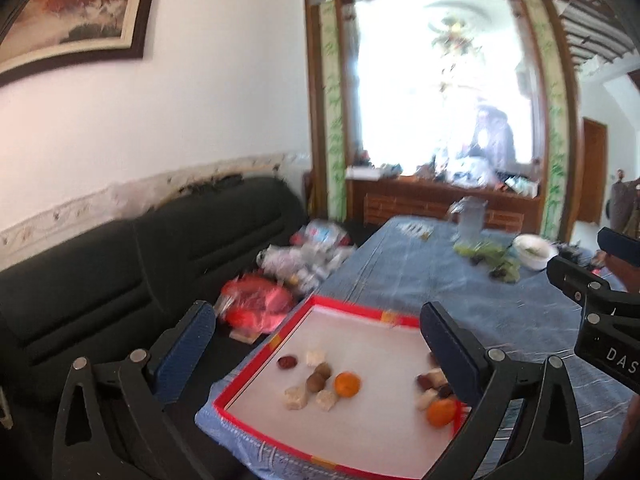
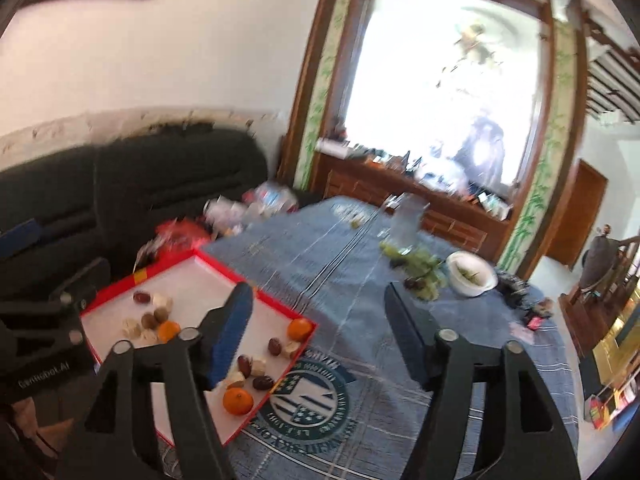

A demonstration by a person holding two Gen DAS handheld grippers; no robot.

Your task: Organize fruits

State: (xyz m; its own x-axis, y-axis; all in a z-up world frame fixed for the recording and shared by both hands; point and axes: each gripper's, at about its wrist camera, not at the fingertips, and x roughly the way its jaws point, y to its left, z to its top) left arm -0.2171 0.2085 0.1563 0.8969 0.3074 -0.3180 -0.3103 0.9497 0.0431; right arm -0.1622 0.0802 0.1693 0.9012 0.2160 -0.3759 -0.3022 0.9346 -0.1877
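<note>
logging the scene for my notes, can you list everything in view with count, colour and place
tray: one, red rim, white floor, near left corner of table
oranges: three, orange, in tray, apart
dates: several, dark brown, in tray
pale pieces: several, cream, in tray among the dates
tablecloth: one, blue, round emblem
grapes: one loose bunch, green, far side of table
bowl: one, white, beside grapes
sofa: one, black, along wall
bags: several, red and clear, on sofa
left gripper: black, blue pads, open, empty
right gripper: black, blue pads, open, empty

Red-rimmed tray (image 2: 256, 294), oranges (image 2: 238, 401), perhaps dates (image 2: 263, 382), blurred
</note>
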